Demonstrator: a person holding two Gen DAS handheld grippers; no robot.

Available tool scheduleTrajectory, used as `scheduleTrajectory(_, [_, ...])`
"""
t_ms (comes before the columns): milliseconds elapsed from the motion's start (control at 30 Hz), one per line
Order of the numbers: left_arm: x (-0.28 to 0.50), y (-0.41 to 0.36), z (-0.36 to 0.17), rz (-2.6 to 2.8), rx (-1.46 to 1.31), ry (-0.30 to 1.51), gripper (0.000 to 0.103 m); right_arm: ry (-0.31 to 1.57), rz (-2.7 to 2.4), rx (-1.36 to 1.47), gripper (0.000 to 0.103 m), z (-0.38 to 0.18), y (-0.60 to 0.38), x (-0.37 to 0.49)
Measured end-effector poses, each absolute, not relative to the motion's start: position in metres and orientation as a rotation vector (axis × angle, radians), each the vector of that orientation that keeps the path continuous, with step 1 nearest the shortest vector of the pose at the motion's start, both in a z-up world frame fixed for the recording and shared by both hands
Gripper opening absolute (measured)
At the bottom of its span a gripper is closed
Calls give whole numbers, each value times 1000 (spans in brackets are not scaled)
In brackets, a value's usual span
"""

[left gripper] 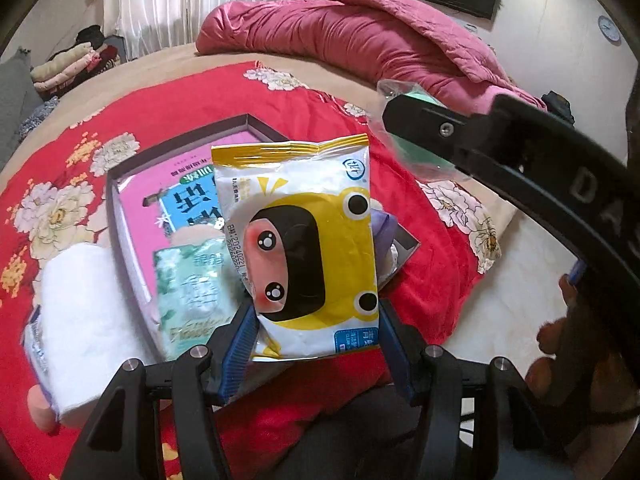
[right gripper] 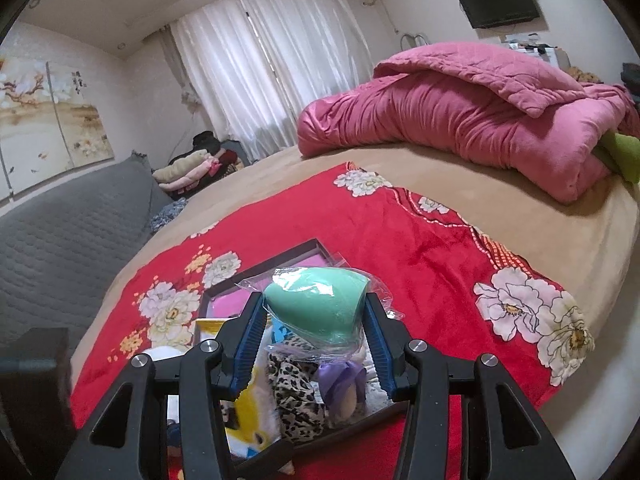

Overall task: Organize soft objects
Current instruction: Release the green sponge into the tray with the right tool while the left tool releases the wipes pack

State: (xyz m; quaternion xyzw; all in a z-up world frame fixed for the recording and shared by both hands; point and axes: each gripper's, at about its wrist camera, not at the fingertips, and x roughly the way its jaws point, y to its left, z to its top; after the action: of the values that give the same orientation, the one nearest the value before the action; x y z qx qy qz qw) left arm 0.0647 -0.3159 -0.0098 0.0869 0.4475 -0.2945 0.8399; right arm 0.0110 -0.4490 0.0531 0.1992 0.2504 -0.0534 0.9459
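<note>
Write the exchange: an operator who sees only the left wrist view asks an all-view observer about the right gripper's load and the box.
Operator: My left gripper holds the yellow wipes pack. What's the right gripper gripping?
Observer: A mint-green sponge in clear wrap, clamped between both pads.
Operator: What does my pack hide in the box?
Observer: A leopard-print cloth, lying beside a purple item.

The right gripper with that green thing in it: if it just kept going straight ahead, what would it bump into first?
Probably the red floral blanket beyond the dark tray, since the right gripper with its green sponge sits above the tray; depth is unclear.
</note>
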Motion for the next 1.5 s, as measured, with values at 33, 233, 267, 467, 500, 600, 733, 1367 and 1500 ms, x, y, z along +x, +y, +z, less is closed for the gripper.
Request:
scheduleTrajectory(33, [67,-318,-11,-622,184,952,59,515,-107,408,51,52,-450,11])
scheduleTrajectory(233, [74,-326,-22,-611,195,958,59,545,-88,413,51,43,-450,18])
scheduleTrajectory(267, [76,-325,-24,-601,194,961,59,550,-86,412,51,42,-450,19])
scheduleTrajectory(467, [93,-317,-27,-569,177,974,59,564,-76,405,51,37,-445,24])
scheduleTrajectory(500, [95,-315,-27,-567,169,976,59,567,-74,402,51,37,-444,25])
scheduleTrajectory(600, [101,-311,-27,-560,154,975,59,577,-67,391,52,35,-441,27])
scheduleTrajectory(733, [106,-308,-28,-559,145,976,59,591,-54,375,52,32,-436,30])
scheduleTrajectory(1367, [122,-300,-39,-549,126,990,60,700,6,250,52,9,-411,73])
scheduleTrajectory(1500, [124,-298,-40,-551,106,997,60,712,7,273,54,3,-415,75])
